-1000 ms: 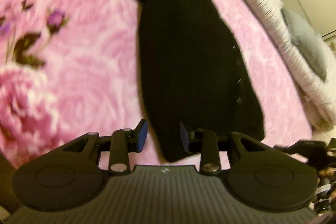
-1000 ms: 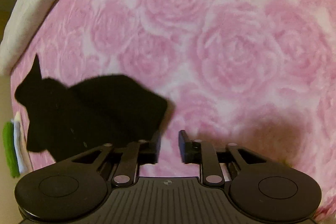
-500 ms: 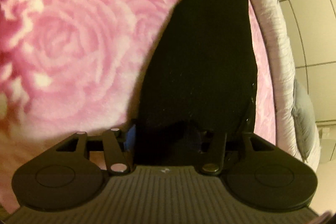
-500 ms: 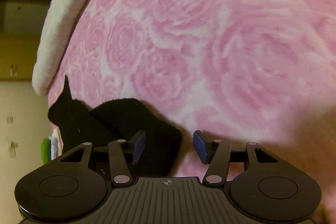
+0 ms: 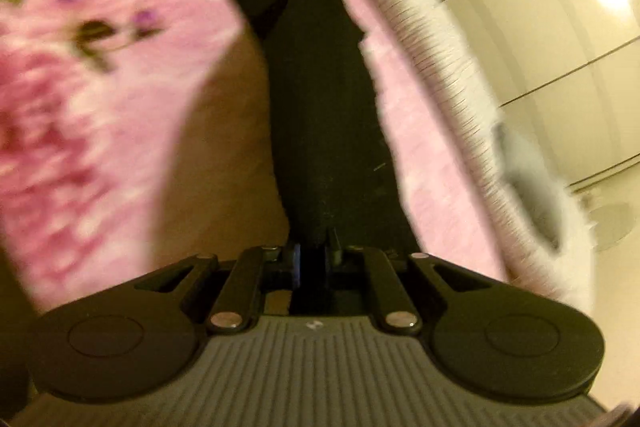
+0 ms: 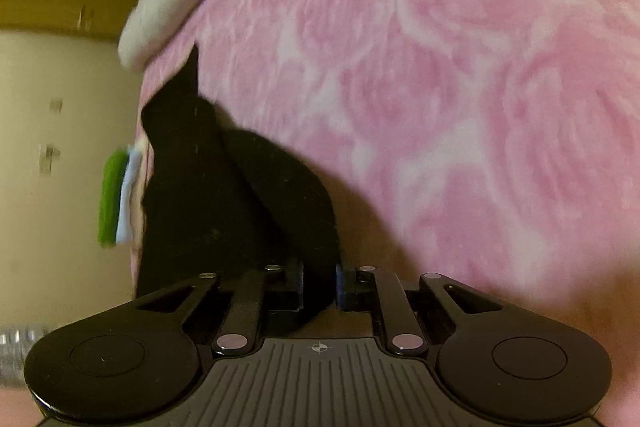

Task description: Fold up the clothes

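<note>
Black garment (image 5: pixel 324 115) lies along the bed's (image 6: pixel 460 75) white-trimmed edge; left hand-held gripper (image 5: pixel 313 259) and right hand-held gripper (image 6: pixel 319 281) are each closing narrow on one of its near ends, probably to lift both for a fold.

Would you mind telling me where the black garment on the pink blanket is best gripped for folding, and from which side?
Grip the black garment at its near narrow end, coming in low from that edge. It lies long and flat on the pink blanket, so only the hem offers purchase. The left gripper and right gripper are closing there, cloth between their jaws.
</note>
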`<act>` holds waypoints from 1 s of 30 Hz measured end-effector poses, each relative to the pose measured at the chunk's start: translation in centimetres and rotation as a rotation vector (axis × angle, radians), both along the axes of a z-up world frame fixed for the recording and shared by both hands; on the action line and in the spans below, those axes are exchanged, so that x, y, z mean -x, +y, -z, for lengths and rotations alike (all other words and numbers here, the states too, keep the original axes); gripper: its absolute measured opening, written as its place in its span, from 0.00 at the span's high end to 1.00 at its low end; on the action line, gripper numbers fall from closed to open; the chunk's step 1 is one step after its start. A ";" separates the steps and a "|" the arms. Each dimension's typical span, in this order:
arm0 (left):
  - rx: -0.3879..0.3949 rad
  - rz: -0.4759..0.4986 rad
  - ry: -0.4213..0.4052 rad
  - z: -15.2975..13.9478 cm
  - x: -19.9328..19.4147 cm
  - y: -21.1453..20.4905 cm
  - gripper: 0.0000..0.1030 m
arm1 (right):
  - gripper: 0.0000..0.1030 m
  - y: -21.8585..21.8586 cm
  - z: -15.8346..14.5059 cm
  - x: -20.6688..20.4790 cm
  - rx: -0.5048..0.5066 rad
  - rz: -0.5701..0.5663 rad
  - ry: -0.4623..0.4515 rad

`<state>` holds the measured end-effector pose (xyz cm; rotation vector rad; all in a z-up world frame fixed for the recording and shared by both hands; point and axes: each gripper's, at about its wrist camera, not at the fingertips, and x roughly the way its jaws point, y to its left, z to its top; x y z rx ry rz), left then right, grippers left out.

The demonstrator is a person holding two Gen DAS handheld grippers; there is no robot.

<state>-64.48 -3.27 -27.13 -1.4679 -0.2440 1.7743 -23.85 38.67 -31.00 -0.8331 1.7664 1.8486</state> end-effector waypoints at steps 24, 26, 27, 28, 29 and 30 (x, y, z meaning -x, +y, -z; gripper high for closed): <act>0.108 0.034 -0.074 7.7 0.5 0.2 0.93 | 0.88 -1.7 4.6 4.2 0.019 -0.154 0.026; 0.047 0.064 -0.072 5.7 0.9 0.2 0.93 | 0.89 -1.9 3.3 3.8 0.037 -0.125 0.072; 0.007 0.075 -0.054 3.9 1.2 0.3 0.93 | 0.90 -2.0 2.3 3.4 0.048 -0.090 0.109; -0.046 0.078 -0.023 1.3 1.6 0.4 0.93 | 0.90 -2.1 1.0 2.9 0.061 -0.050 0.151; -0.099 0.080 0.008 -1.2 2.1 0.6 0.93 | 0.90 -2.1 -0.5 2.5 0.068 -0.010 0.199; -0.151 0.082 0.039 -3.8 2.5 0.7 0.93 | 0.90 -2.1 -2.1 2.1 0.073 0.031 0.251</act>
